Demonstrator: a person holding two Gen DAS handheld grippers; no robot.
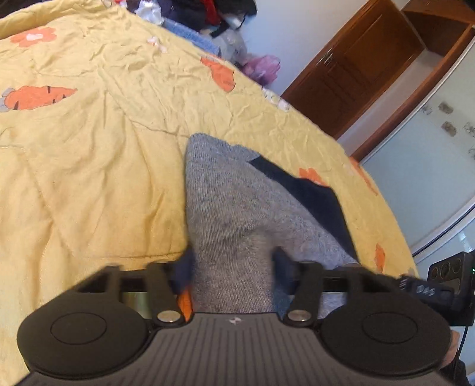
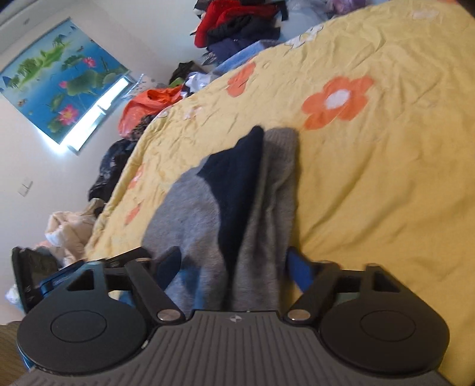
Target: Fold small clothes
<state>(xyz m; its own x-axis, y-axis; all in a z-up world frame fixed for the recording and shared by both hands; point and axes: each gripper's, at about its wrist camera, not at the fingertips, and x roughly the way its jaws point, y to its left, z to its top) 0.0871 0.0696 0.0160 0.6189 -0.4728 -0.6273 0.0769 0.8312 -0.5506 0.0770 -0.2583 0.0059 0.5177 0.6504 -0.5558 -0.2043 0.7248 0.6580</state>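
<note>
A grey knit garment (image 1: 225, 202) with a dark navy panel (image 1: 314, 193) lies on a yellow bedspread (image 1: 89, 166). My left gripper (image 1: 233, 261) has its fingers on either side of the grey cloth, which passes between them; the jaws stand apart with the cloth bunched in the gap. In the right wrist view the same garment (image 2: 267, 213) shows as grey folds with the navy panel (image 2: 237, 190). My right gripper (image 2: 233, 267) also has cloth running between its blue-tipped fingers, jaws apart around it. The other gripper (image 1: 439, 288) shows at the left view's right edge.
The bedspread has orange flower (image 2: 338, 101) and carrot (image 1: 38, 96) prints. Piles of clothes (image 2: 237, 23) and an orange bag (image 2: 148, 107) lie beyond the bed's far edge. A wooden cabinet (image 1: 356, 74) stands by the wall. A lotus poster (image 2: 59, 80) hangs by a window.
</note>
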